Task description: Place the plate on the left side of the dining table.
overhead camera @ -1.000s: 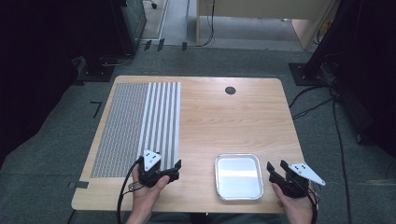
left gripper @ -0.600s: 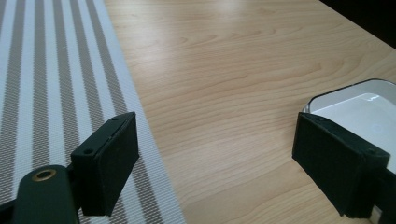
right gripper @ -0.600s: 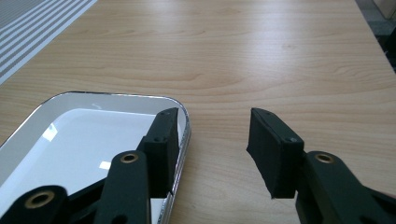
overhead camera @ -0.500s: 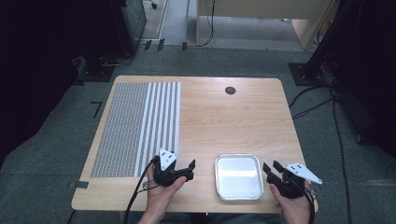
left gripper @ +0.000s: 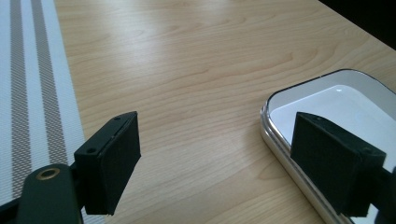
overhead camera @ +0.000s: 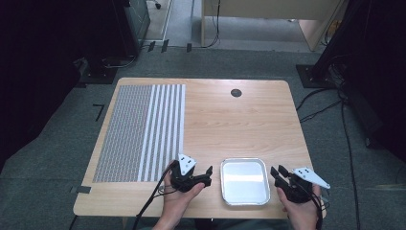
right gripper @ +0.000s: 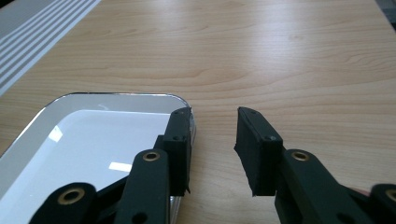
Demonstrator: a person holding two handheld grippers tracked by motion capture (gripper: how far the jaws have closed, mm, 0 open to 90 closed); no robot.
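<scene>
High view: wooden desk (overhead camera: 230, 124), striped mat (overhead camera: 143, 132) on left part, empty metal tray (overhead camera: 244, 181) near front edge. Left gripper (overhead camera: 207, 173) just left of tray, right gripper (overhead camera: 276, 171) just right of it, both held in hands.

Left gripper view: jaws wide apart, nothing between; tray rim at right jaw.

Right gripper view: jaws apart, empty, beside tray corner.

Lab, cabled floor (overhead camera: 330, 103), test table (overhead camera: 230, 124)
</scene>
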